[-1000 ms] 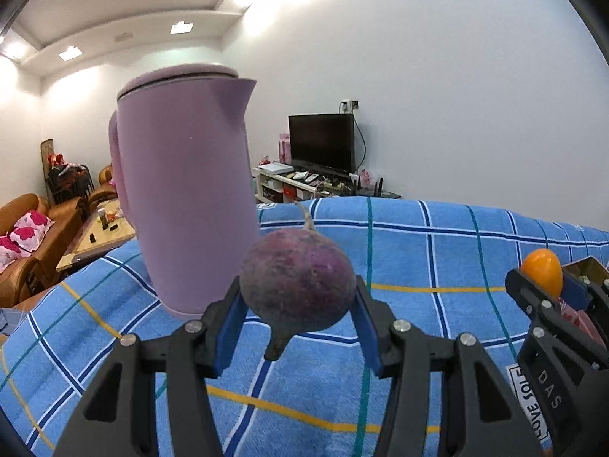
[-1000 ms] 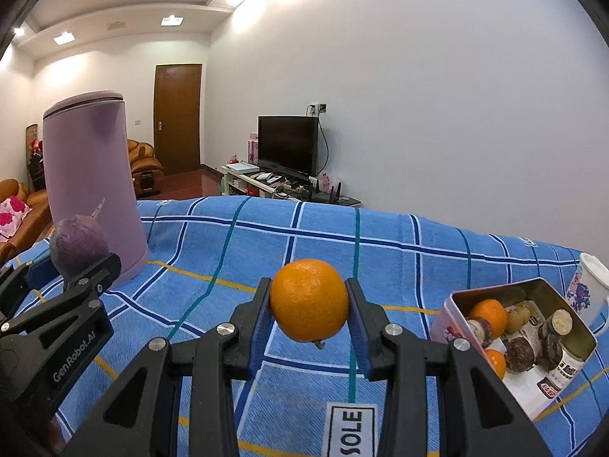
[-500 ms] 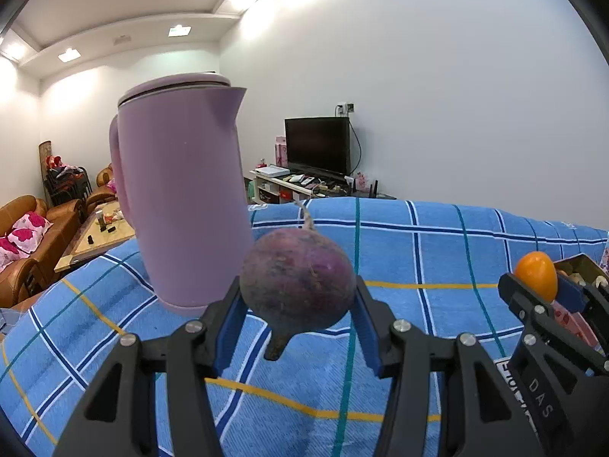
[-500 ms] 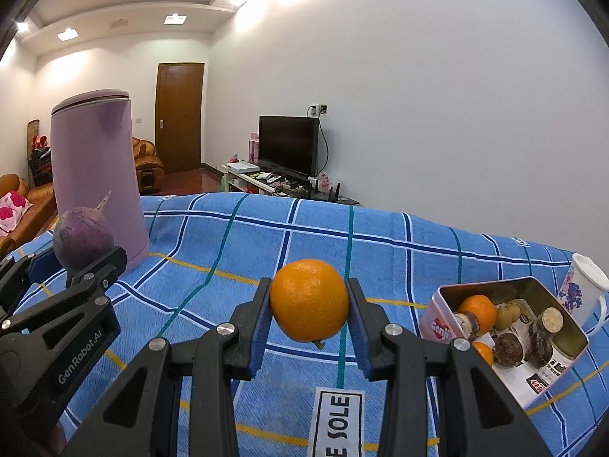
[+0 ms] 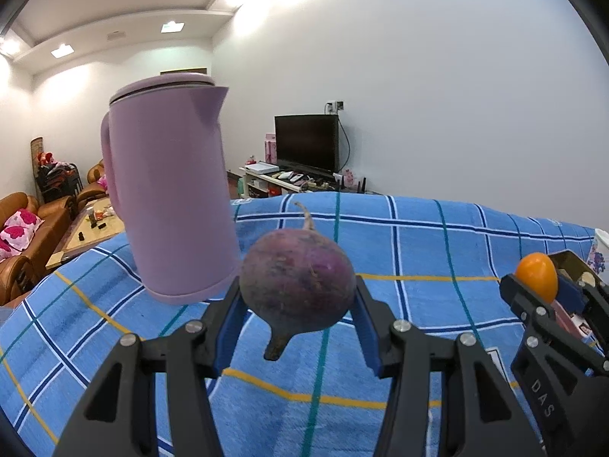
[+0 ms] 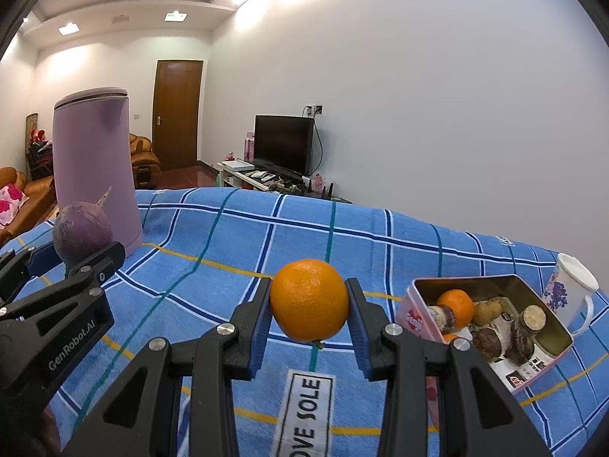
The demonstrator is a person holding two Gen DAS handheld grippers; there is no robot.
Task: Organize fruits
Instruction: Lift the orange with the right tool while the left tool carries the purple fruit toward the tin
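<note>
Living room backdrop: white walls, TV (image 6: 283, 144) on a low stand, brown door (image 6: 177, 114), tan sofa (image 5: 23, 236) off to the left. Work surface is a table under a blue checked cloth (image 6: 236, 251) with yellow and teal lines.

Left gripper (image 5: 298, 304): jaws closed part-way on a purple round root vegetable (image 5: 298, 291), blue pads pressing both its sides, held clear above the cloth, thin root tip pointing up and stub end down. Lilac kettle (image 5: 171, 190) stands upright on the cloth just behind and left of it.

Right gripper (image 6: 309, 310): jaws narrow, clamped on an orange (image 6: 309, 304), pads touching both sides, fruit lifted off the cloth.

Pink tin box (image 6: 491, 323) sits open on the cloth to the right of the held orange, near but not touching. Inside it: more oranges, a small potato-like piece, several dark brown round items; can't identify those exactly. White floral mug (image 6: 571, 293) stands just beyond the tin's far right corner.

Both grippers side by side, left one visible at the right wrist view's left edge.
</note>
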